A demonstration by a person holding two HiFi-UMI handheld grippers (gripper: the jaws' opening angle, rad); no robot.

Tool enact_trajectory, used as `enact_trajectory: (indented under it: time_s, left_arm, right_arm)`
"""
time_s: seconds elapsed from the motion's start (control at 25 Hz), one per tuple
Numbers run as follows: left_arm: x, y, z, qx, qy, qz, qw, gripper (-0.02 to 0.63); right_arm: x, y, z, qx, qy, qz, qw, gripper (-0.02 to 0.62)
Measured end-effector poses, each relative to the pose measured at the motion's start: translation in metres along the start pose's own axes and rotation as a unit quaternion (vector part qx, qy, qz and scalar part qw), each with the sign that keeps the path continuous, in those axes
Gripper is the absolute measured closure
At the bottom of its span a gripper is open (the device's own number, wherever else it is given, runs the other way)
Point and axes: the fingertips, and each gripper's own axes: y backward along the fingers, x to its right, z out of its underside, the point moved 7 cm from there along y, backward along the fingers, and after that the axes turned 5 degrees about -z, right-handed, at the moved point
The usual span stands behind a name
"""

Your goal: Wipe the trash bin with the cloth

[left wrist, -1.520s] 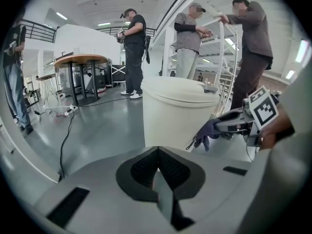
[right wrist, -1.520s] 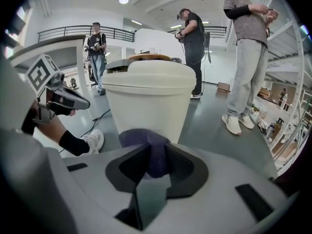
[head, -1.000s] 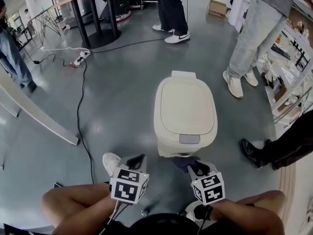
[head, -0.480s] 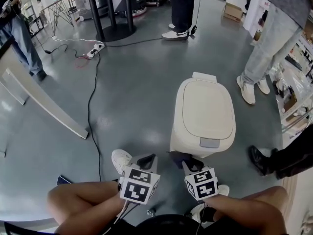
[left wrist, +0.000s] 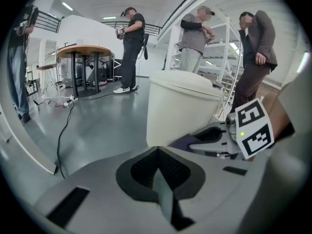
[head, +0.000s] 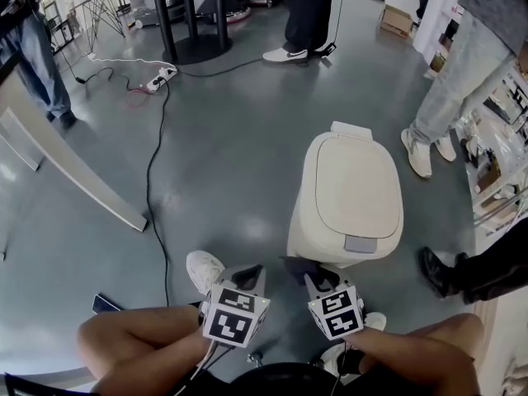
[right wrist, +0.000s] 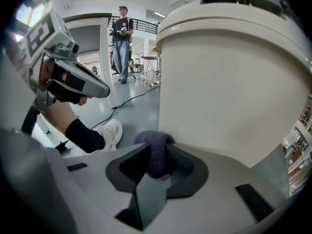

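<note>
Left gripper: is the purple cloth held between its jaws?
No, the left gripper is shut on nothing; the purple cloth sits in the right gripper.

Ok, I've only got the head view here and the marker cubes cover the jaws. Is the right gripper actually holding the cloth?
Observer: Yes. The right gripper view shows the right gripper shut on the purple cloth, which is bunched between its jaws.
Operator: Is the cloth on the bin?
Observer: It sits right beside the lower wall of the trash bin, low near the floor. I can't tell whether it touches.
Operator: And the left one, anything in it?
Observer: No. The left gripper view shows the left gripper shut, jaws together with nothing between them.
</note>
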Motion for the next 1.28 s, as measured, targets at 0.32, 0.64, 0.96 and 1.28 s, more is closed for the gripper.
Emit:
enact_trajectory:
  time_s: [0.32, 0.64, 0.96, 1.28]
  left_arm:
    - [0.001, -0.004, 0.006, -0.012, 0.000, 0.004, 0.9999, 0.606]
    - [0.001, -0.008, 0.004, -0.011, -0.016, -0.004, 0.9998, 0.606]
    - [0.007, -0.015, 0.007, -0.022, -0.025, -0.003, 0.9994, 0.606]
    - [0.015, -0.020, 0.015, -0.046, -0.025, 0.007, 0.9986, 0.606]
  right_arm:
    - [0.004, -0.003, 0.013, -0.016, -0.006, 0.005, 1.000, 0.502]
    - [0.019, 0.000, 0.030, -0.031, -0.010, 0.014, 0.999, 0.502]
    - [0.037, 0.007, 0.048, -0.049, -0.018, 0.035, 0.998, 0.502]
    - [0.059, 0.016, 0.069, -0.063, -0.052, 0.057, 0.995, 0.502]
